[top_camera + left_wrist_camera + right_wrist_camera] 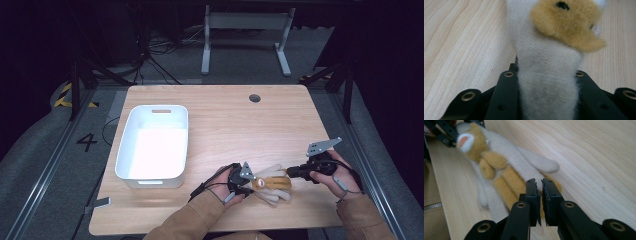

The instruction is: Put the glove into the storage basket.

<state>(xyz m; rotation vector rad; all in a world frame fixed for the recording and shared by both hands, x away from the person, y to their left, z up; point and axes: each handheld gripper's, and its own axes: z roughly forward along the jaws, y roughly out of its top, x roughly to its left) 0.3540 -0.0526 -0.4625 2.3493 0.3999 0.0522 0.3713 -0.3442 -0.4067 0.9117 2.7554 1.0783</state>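
While plush toy lies flat on table, white limb is clamped between left gripper jaws — right gripper jaws nearly closed, pinching toy's far end.

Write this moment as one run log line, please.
left gripper: shut on cream and tan plush toy | right gripper: nearly closed at toy

Plush toy btwn left tool & right tool, white bin left, wood table
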